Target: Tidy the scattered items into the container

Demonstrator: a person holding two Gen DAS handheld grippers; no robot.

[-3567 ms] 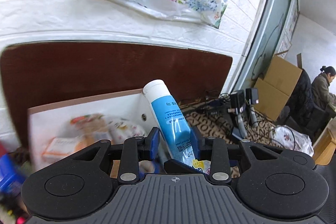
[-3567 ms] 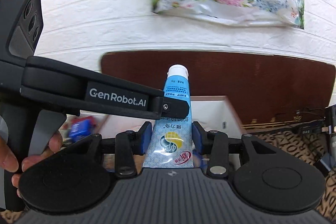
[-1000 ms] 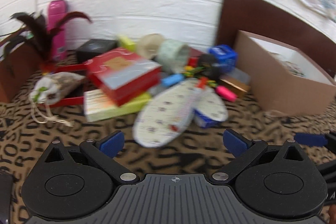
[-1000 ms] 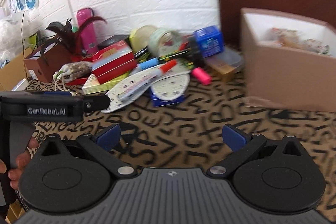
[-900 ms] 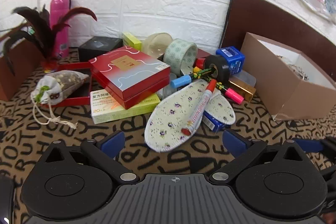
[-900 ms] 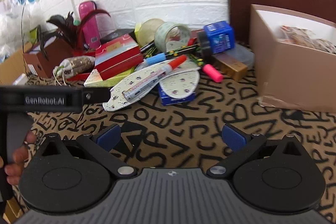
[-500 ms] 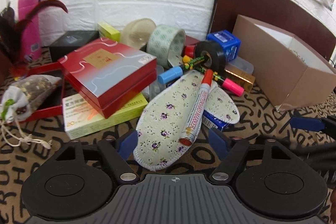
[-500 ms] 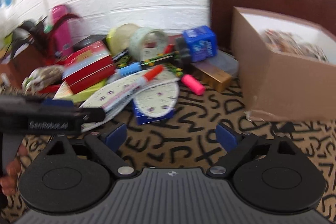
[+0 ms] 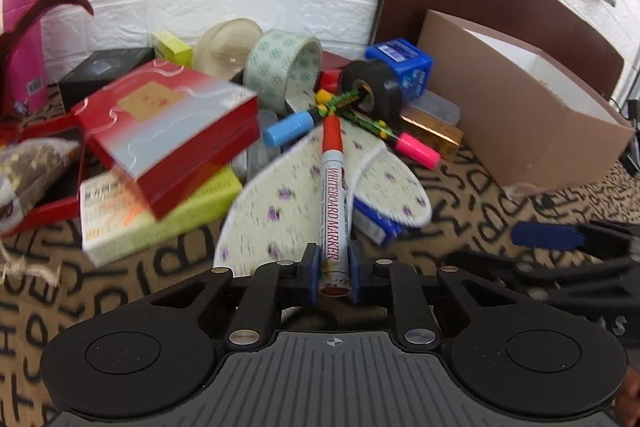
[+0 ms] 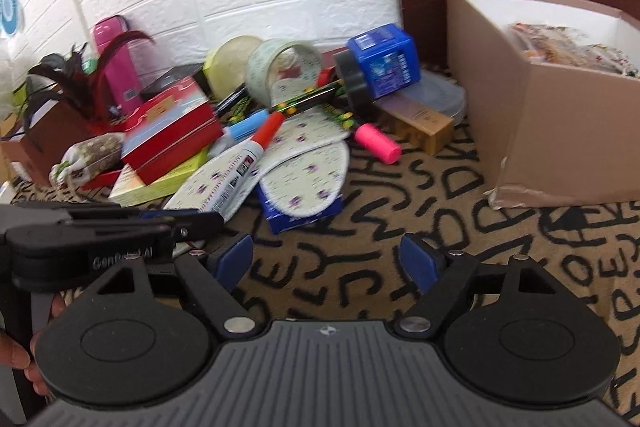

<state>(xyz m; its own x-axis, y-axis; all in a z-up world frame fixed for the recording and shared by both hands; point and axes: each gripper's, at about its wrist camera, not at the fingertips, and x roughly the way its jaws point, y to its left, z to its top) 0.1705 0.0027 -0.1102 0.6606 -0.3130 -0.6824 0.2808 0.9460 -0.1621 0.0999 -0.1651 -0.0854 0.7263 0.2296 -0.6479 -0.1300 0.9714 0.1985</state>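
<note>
My left gripper is shut on the tail end of a red-capped whiteboard marker that lies on a floral insole. The marker and the left gripper also show in the right wrist view. My right gripper is open and empty above the patterned cloth, in front of the pile. The brown cardboard box stands at the right, with packets inside.
The pile holds a red gift box, a yellow-green box, tape rolls, a black tape roll, a blue box, a pink-capped marker, a blue-capped marker and a second insole. A pink bottle stands by the wall.
Both grippers left the box and swung to the pile, open. The left one then moved in and shut on the whiteboard marker; the right one narrowed a little but stays open.
</note>
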